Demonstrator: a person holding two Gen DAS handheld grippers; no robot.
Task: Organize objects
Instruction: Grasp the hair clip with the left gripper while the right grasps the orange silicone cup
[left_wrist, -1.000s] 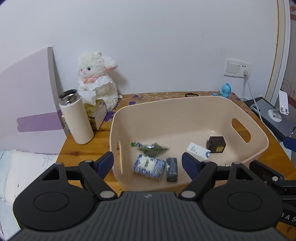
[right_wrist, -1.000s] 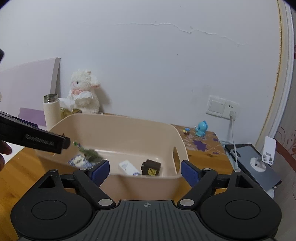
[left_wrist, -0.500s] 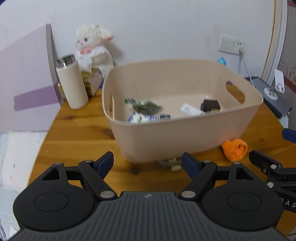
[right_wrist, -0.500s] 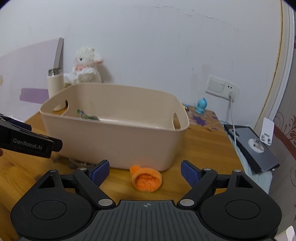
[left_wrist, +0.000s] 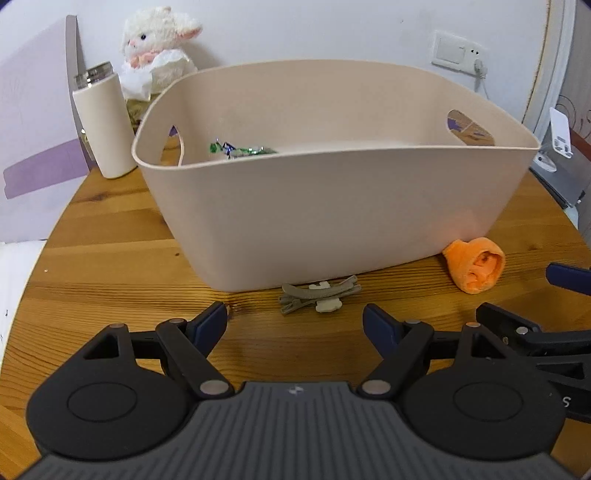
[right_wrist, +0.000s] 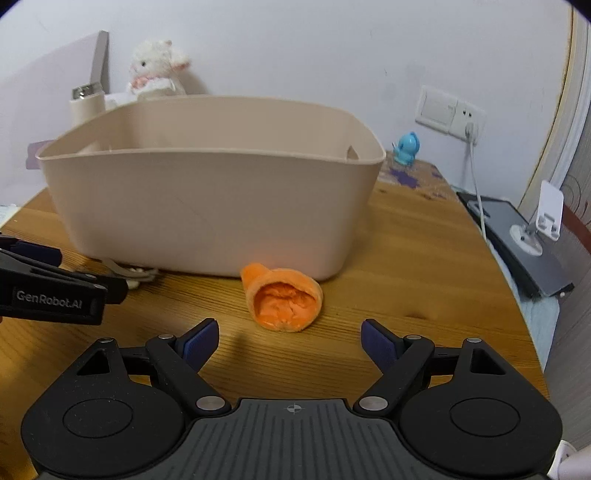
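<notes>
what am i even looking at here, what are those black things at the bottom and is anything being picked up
Each picture comes from a camera mounted on a hand-held gripper, looking forward along its two blue-tipped fingers. The left gripper and right gripper are both open and hold nothing. On the wooden table stands a beige plastic basket with a green wrapper inside. In front of it lie grey hair clips, facing the left gripper, and a rolled orange sock, facing the right. Behind stand a white flask and a plush lamb.
</notes>
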